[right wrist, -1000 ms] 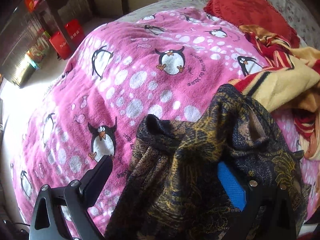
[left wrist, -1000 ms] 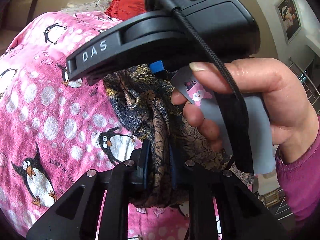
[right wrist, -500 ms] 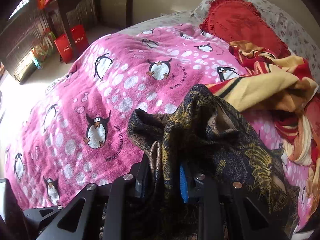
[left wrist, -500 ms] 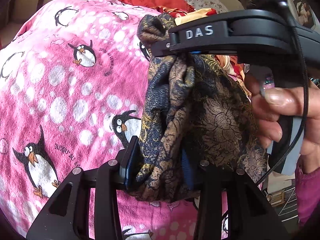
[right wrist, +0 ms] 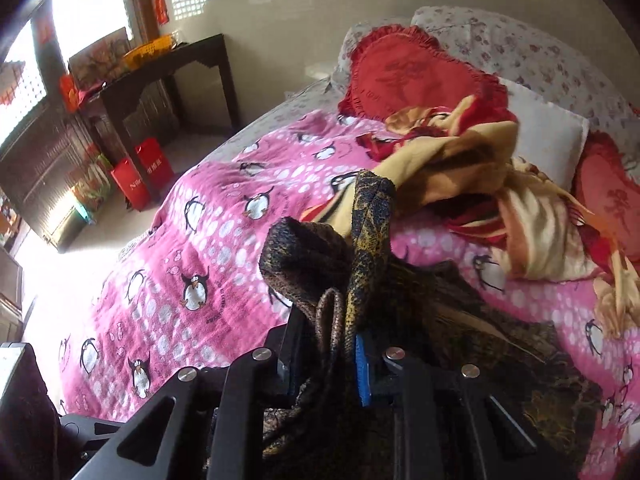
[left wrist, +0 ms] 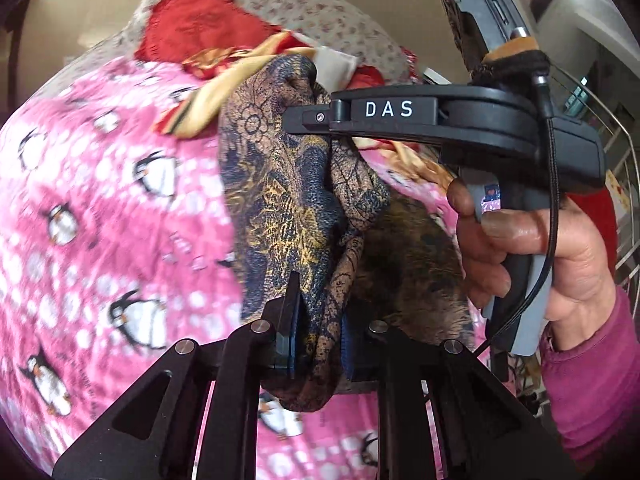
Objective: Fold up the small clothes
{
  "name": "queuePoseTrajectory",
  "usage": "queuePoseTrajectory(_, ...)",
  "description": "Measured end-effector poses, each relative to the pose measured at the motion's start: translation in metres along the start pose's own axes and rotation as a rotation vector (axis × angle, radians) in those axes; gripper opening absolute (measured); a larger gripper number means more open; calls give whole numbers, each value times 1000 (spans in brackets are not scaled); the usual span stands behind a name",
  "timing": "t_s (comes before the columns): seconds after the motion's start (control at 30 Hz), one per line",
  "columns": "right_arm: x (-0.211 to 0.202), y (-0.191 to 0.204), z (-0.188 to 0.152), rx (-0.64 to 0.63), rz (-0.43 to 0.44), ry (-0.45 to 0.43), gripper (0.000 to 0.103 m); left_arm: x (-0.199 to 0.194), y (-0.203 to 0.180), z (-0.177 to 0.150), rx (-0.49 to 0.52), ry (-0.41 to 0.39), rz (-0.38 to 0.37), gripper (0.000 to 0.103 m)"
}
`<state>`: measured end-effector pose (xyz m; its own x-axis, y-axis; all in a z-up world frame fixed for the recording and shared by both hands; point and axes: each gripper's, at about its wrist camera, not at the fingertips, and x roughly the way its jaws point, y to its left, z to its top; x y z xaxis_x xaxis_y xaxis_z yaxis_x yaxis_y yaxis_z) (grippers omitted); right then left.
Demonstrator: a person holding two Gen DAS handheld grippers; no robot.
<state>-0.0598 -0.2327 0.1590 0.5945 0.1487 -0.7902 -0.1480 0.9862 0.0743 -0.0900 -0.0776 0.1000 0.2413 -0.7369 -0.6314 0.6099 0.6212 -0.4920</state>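
Observation:
A dark navy garment with a gold and brown floral print point(left wrist: 288, 216) hangs bunched between both grippers above the pink penguin blanket point(left wrist: 100, 208). My left gripper point(left wrist: 318, 340) is shut on a lower fold of it. My right gripper point(right wrist: 326, 344) is shut on another bunch of the same garment point(right wrist: 320, 256); in the left wrist view its black body marked DAS point(left wrist: 400, 120) pinches the cloth's upper part, held by a hand in a pink sleeve. The rest of the garment drapes down onto the blanket point(right wrist: 500, 340).
A yellow and red crumpled cloth point(right wrist: 472, 168) lies at the head of the bed beside red frilled pillows point(right wrist: 404, 76). A dark wooden desk point(right wrist: 168, 72) and red bags point(right wrist: 140, 176) stand on the floor at the left. A wire rack point(left wrist: 624, 184) stands at the right.
Both grippers have lifted the garment higher off the blanket. The right gripper went from open around the cloth to shut on it, and moved up and right of the left one.

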Motion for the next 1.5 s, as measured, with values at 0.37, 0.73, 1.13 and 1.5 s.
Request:
queuePoseTrajectory(0.37,-78,-129,-55,198,-126,-104,7,75,-128,15,248,96,-73,9)
queuePoseTrajectory(0.73,-100,-211,-137,397,6,-136,14,94,-173,-21,340,202,-88,8)
queuePoseTrajectory(1.13,-38,-180,-142,451,174,-163,76,68,-87,-24,261,147,118,50)
queuePoseTrajectory(1.5,10,-177,-95,348,149,-167,58,94,-67,-31,160,200,117,50)
